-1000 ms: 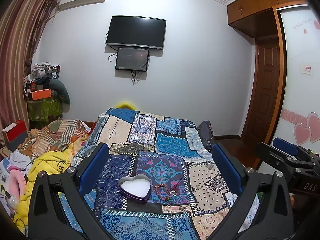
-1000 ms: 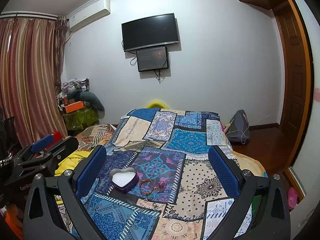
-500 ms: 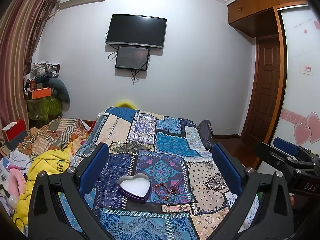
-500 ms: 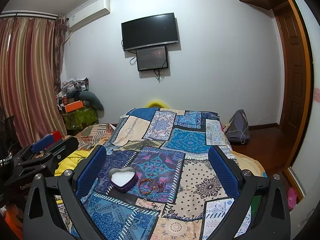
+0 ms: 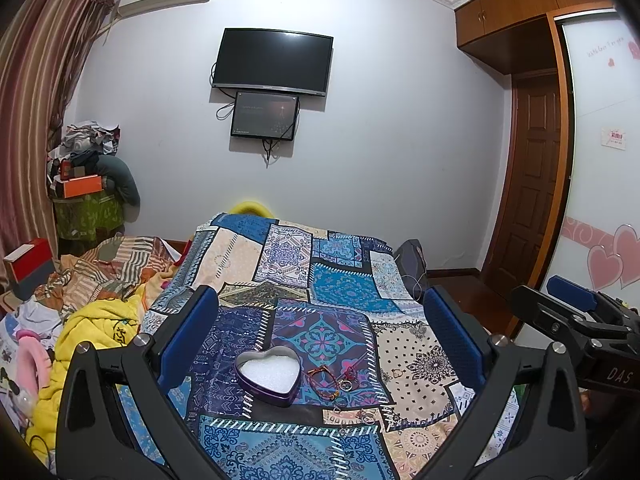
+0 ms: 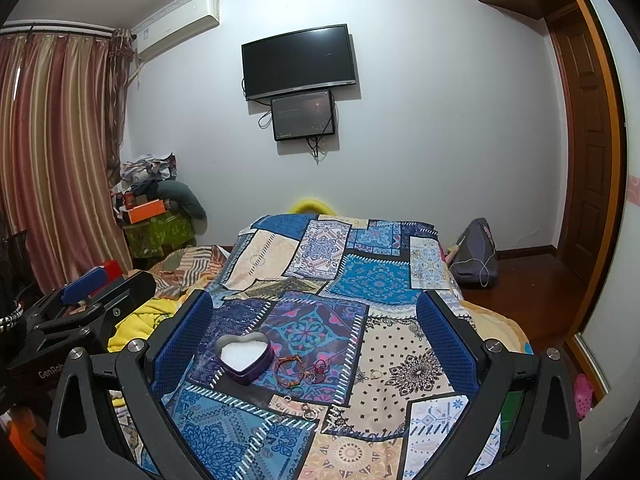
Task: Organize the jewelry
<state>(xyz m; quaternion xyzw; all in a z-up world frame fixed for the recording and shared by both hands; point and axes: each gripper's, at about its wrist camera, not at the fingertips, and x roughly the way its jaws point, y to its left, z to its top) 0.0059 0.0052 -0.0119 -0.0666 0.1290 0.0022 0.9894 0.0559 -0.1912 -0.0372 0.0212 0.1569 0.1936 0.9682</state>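
Little has shifted over the last second: both grippers have crept a touch closer to the bed, and the jewelry lies just where it did.

On the patchwork bedspread (image 5: 344, 276) sits a heart-shaped tin (image 5: 267, 376), purple outside with a white lining, lid off and nothing visible inside. Just beside it, on its right, lies a small tangle of bracelets (image 5: 326, 378), one of red-brown cord, with a couple of metal rings (image 5: 346, 387) against them. A few more small pieces (image 5: 362, 414) lie nearer the camera, and a single ring (image 5: 396, 372) rests apart on the cream dotted patch. From the right wrist view the same group shows: tin (image 6: 245, 357), bracelets (image 6: 290, 368), lone ring (image 6: 374, 374).

The left gripper (image 5: 320, 340) hangs above the bedspread with its blue-padded fingers (image 5: 188, 332) spread wide, the tin and bracelets framed between them; they hold nothing and touch nothing. The right gripper (image 6: 314, 342) is likewise spread to its full width, its pads (image 6: 444, 340) clear of everything. Each gripper shows at the edge of the other's view, side by side.

Beyond the bed, a dark television (image 5: 274, 62) hangs on the white wall with a smaller screen (image 5: 265, 116) beneath it.
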